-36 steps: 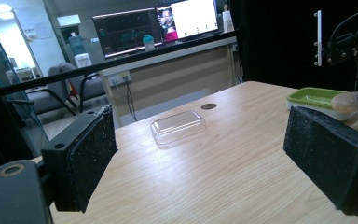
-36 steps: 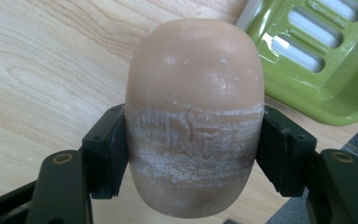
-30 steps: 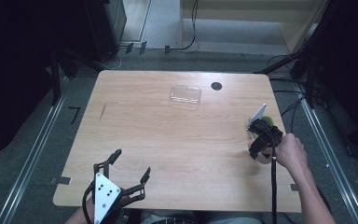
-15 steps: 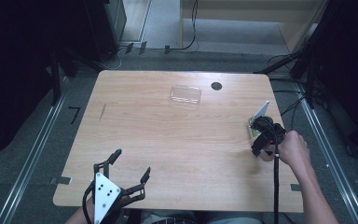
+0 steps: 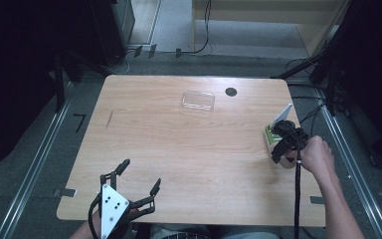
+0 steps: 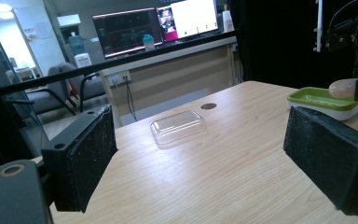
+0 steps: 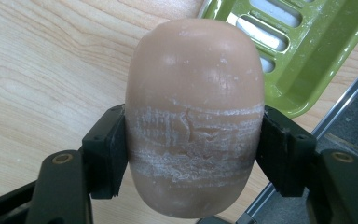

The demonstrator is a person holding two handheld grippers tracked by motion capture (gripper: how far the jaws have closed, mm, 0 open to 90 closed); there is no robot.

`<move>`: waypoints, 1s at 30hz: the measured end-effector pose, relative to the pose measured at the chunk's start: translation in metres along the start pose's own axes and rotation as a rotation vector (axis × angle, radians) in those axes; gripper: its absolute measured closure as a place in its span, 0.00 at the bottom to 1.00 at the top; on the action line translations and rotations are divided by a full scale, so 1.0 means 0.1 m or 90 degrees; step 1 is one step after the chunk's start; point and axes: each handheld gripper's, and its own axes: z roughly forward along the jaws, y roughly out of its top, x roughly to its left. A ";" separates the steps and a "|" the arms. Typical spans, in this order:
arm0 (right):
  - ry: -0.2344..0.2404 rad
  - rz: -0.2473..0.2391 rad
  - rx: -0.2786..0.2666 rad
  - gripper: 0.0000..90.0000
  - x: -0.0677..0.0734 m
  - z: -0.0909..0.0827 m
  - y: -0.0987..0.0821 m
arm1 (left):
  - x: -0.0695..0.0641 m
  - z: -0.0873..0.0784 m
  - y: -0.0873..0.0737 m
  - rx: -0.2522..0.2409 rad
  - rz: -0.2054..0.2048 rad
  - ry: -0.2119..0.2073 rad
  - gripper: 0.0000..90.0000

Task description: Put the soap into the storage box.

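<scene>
A pinkish-beige bar of soap (image 7: 193, 93) stands between the jaws of my right gripper (image 7: 193, 154), which is shut on its lower half. Just beyond it lies a green slotted soap dish (image 7: 307, 56) on the wood. From above, the right gripper (image 5: 283, 144) hangs at the table's right edge, right beside the dish (image 5: 268, 133). The left gripper view shows the soap (image 6: 342, 87) held just over the dish (image 6: 324, 100). My left gripper (image 5: 140, 174) sits at the front left, open, its pads (image 6: 86, 154) wide apart with nothing between them.
A clear plastic lid (image 5: 198, 101) lies at the back middle of the wooden table (image 5: 179, 149), with a round black hole (image 5: 231, 91) to its right. The same lid (image 6: 178, 127) lies ahead of the left gripper. Metal rails run along both sides of the table.
My right gripper has shifted slightly away from me and to the right with the soap, closer to the dish. The left gripper has stayed put.
</scene>
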 end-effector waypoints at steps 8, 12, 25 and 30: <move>-0.002 0.009 -0.005 0.37 -0.07 -0.02 0.03 | 0.00 0.00 0.00 0.000 0.000 0.000 0.11; -0.003 0.012 -0.009 0.37 -0.10 -0.04 0.06 | 0.00 0.00 0.00 0.001 0.001 0.000 0.11; -0.005 0.032 -0.012 0.37 -0.19 -0.01 0.19 | 0.00 0.00 0.00 0.000 -0.001 0.000 0.11; -0.001 0.036 -0.015 0.37 -0.23 -0.01 0.24 | 0.00 0.00 0.00 0.001 0.000 0.000 0.11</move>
